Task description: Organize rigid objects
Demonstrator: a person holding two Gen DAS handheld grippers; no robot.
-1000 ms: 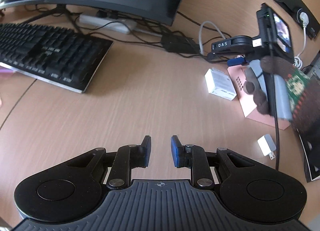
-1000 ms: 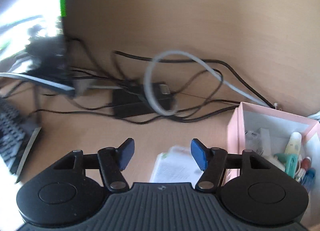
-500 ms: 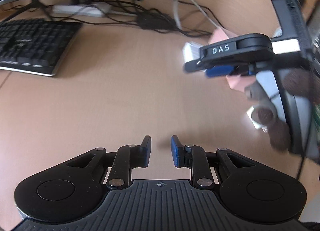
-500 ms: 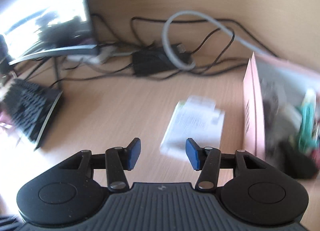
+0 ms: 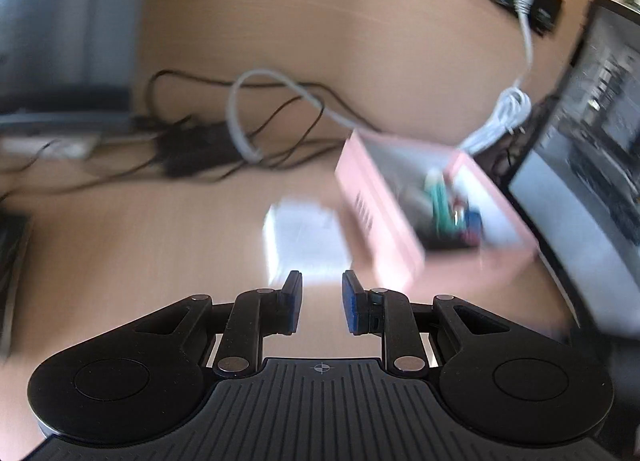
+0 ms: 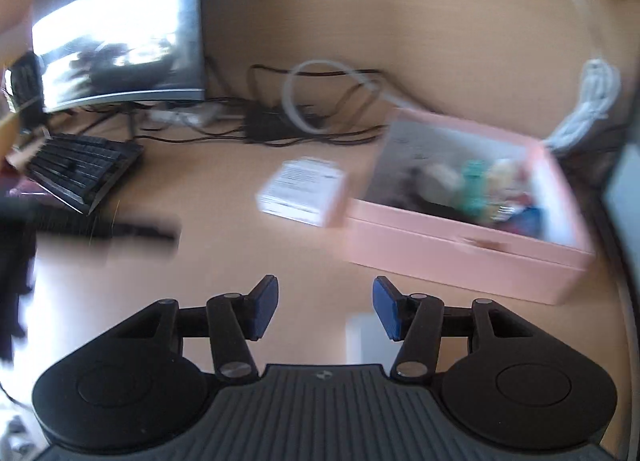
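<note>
Pink box point(image 6: 472, 249) now sits ahead-right of the right tongs point(image 6: 325, 311), open-topped, small items jumbled inside (too blurred to name). White carton point(image 6: 304, 191) lies on the desk point(image 6: 224, 261) just left of the box, touching or nearly so; can't tell which.

Changes vs a second ago:
- Right view was nosed in over the carton and box corner; it has backed off, both now fully in frame and well ahead of the tips.
- Small white block point(image 6: 360, 335), probably the charger plug, now shows directly under the right tongs, between the jaws' line and the box front.
- Left tongs point(image 5: 319, 307) have swung from the keyboard side toward the box point(image 5: 384, 205); carton point(image 5: 308, 237) is just beyond the tips, slightly left of centre.

Tong state:
- Left: jaws drawn in to their narrowest, small gap visible, nothing between.
- Right: jaws part-way apart, empty, pads clear of everything.

Read: nothing held by either side, so both loose whites are not yet binned. Looks like a retarget. Right is lined up over the small block, left near the carton. Heavy motion blur in both views, so positions are approximate.

Risk: carton is wider than the left gap; needs opening first.
</note>
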